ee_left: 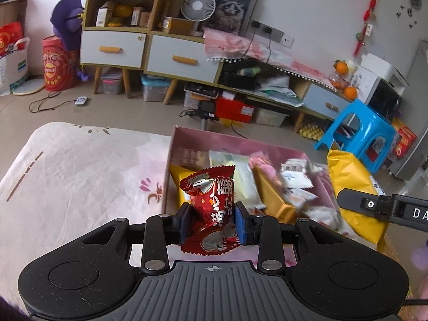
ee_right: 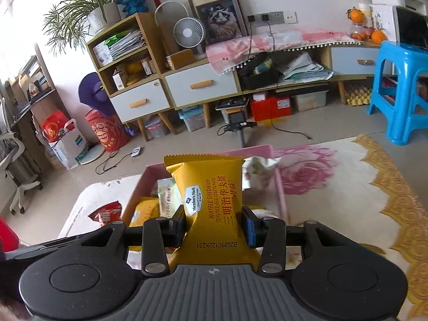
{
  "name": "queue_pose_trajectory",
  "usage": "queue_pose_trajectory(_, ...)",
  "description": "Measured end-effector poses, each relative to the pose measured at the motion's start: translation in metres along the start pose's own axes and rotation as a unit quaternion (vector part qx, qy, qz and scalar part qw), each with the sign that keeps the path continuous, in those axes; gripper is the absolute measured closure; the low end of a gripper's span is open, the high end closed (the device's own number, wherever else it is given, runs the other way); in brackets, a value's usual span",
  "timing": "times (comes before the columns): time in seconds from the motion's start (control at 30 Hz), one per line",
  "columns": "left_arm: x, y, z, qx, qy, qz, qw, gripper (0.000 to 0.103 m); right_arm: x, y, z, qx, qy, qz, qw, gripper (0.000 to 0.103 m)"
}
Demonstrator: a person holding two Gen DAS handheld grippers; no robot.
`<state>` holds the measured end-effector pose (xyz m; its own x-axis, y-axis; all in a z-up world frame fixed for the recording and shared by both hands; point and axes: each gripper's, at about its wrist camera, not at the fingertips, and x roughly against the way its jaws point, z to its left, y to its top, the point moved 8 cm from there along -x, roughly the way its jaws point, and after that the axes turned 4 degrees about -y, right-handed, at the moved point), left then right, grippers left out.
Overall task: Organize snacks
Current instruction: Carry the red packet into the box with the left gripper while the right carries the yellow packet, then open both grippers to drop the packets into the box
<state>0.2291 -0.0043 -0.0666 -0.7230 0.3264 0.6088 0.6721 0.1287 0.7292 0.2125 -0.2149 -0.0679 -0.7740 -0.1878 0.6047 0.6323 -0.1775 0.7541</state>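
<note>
My left gripper (ee_left: 212,220) is shut on a red foil snack packet (ee_left: 211,208), held upright above the near left corner of the pink box (ee_left: 184,139). Inside that box lie several yellow, white and pink snack packs. My right gripper (ee_right: 214,223) is shut on a yellow waffle sandwich packet (ee_right: 211,198), lifted over the same pink box (ee_right: 267,151). From the left wrist view the yellow packet (ee_left: 353,187) and the right gripper's black arm (ee_left: 388,206) show at the right. The red packet (ee_right: 105,214) shows at the lower left of the right wrist view.
The box sits on a table under a pale floral cloth (ee_left: 80,174) with a gold-patterned border (ee_right: 388,187). Beyond it stand a low cabinet with white drawers (ee_left: 176,58), a blue plastic stool (ee_left: 358,133), a desk fan (ee_left: 198,8) and floor clutter.
</note>
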Motion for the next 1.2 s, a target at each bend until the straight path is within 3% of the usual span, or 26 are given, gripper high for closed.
queue_pose_trajectory(0.33,-0.035,0.027,0.014,-0.019,0.005,0.0,0.9998,0.071,-0.032,0.009,0.013,-0.015,0.018,-0.001,1.0,0.069)
queue_pose_trajectory(0.9,-0.093,0.043,0.008,-0.063,0.016,0.014,0.9978,0.071,-0.075,0.016,0.004,-0.003,-0.004,0.008,1.0,0.069)
queue_pose_trajectory(1.0,-0.092,0.043,0.006,-0.065,0.006,0.002,0.9978,0.067,-0.078,0.017,0.005,-0.003,0.002,0.006,1.0,0.065)
queue_pose_trajectory(1.07,-0.09,0.042,0.007,-0.06,0.001,0.001,0.9982,0.045,-0.077,0.018,0.006,0.0,0.0,-0.003,1.0,0.055)
queue_pose_trajectory(1.1,-0.089,0.042,0.009,-0.056,0.003,-0.001,0.9984,0.035,-0.075,0.019,0.007,0.001,0.0,-0.005,1.0,0.042)
queue_pose_trajectory(1.13,-0.086,0.042,0.01,-0.053,0.006,-0.005,0.9986,0.034,-0.073,0.02,0.007,0.001,0.002,-0.009,1.0,0.037)
queue_pose_trajectory(1.2,-0.081,0.042,0.011,-0.046,0.002,-0.002,0.9989,0.034,-0.069,0.022,0.008,0.003,0.003,-0.016,1.0,0.037)
